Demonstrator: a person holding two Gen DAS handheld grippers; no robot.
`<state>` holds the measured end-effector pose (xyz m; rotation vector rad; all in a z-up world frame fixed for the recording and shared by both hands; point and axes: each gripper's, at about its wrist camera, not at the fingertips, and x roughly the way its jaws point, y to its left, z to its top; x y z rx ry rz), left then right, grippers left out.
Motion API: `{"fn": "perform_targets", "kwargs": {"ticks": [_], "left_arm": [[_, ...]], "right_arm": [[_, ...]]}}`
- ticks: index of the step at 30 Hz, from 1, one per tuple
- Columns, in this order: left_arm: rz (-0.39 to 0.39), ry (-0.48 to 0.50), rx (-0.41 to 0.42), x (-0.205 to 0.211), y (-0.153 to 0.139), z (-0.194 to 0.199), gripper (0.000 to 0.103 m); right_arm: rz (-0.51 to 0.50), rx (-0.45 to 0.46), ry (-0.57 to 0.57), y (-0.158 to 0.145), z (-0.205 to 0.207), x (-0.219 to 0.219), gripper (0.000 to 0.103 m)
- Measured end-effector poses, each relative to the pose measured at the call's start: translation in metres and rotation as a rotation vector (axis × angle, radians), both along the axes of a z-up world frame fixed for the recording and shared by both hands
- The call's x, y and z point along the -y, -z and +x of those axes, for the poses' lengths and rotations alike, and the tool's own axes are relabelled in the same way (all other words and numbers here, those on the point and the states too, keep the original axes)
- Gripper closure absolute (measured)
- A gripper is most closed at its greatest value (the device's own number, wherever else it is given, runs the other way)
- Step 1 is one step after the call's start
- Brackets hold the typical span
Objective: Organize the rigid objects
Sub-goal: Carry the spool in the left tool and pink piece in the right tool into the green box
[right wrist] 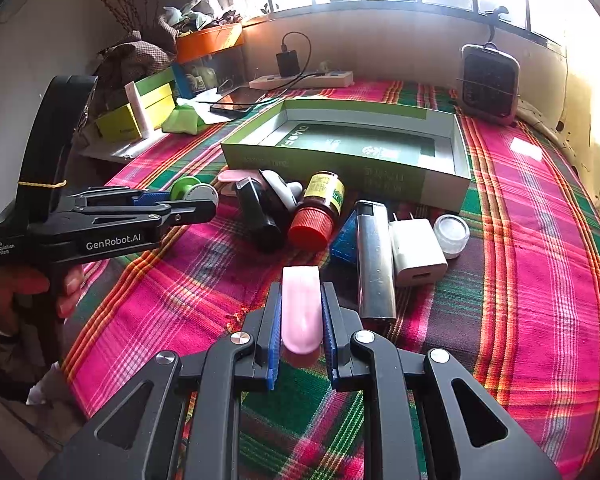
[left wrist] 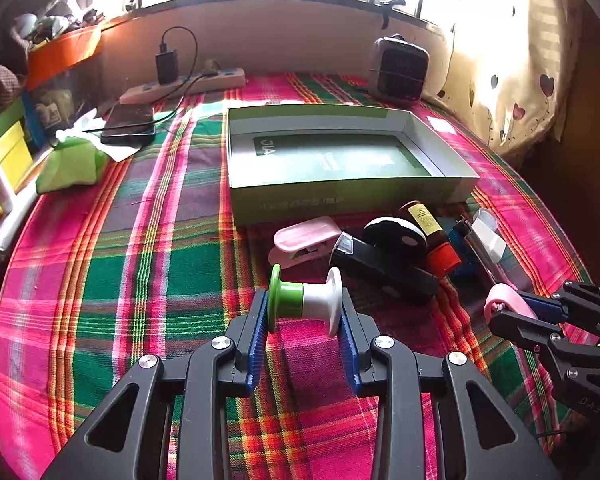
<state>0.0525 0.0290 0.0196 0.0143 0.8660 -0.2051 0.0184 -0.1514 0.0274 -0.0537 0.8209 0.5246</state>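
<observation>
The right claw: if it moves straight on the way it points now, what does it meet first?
Probably the silver lighter or the blue box beside it; depth is unclear. The right claw is shut on a pink clip.

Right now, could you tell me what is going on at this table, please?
A person is sorting small items with two handheld grippers. The left gripper has its jaws shut on a green and white spool; the right gripper has its jaws shut on a pink clip. The open green box holds none of the items yet. A red-capped bottle, white charger and other pieces lie loose on the plaid cloth.
</observation>
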Motion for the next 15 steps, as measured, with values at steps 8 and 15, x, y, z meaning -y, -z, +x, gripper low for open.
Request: {"fn": "perform_targets", "kwargs": {"ticks": [8,15], "left_arm": [[-0.02,-0.002,0.021,-0.002,-0.017,-0.001,0.072],[-0.04,-0.001,0.039,-0.004,-0.034,0.008,0.072]], "right_arm": [[0.013,0.024,0.024,-0.015,0.006,0.005,0.084],[0.011,0.05,0.049,-0.031,0.019,0.01,0.084]]}}
